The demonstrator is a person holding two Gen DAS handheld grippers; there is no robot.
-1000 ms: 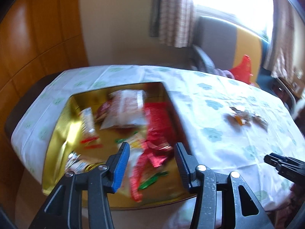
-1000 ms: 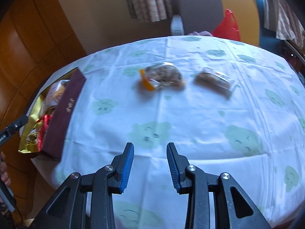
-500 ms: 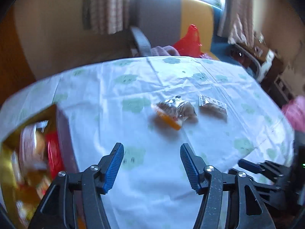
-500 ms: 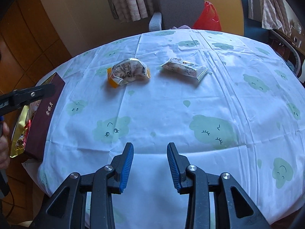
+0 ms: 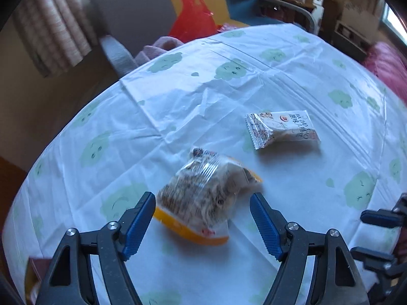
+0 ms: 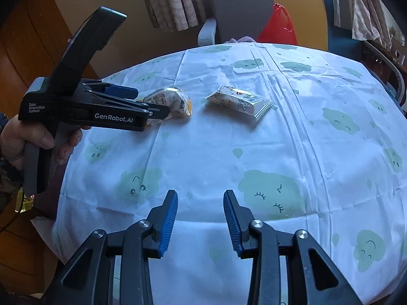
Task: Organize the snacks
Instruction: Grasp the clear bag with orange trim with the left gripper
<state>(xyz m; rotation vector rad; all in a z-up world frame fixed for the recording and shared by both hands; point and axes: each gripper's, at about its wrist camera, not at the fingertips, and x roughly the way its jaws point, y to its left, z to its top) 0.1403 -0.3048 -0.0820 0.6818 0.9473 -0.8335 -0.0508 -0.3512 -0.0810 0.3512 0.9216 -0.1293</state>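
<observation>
The left tongs, jaws opening and empty, hang straight over the orange-edged snack bag on the table, its long axis slanting between the jaws; right tongs hover further off, slightly parted, empty

A white tablecloth printed with pale green smiling clouds covers the round table and lies creased right under both tools' tips. Straight ahead of them, past the table's far edge, stands an armchair with a grey and yellow back, its grey armrest reaching toward the cloth. A red plastic bag sits on the chair's seat, with a pinkish cloth bunched beside it, closer to the table. Striped curtains hang ahead and to the left. Orange-brown wood panelling runs along the left side. Far ahead to the right, cluttered shelves stand against the wall, and something pink lies at the right edge.
</observation>
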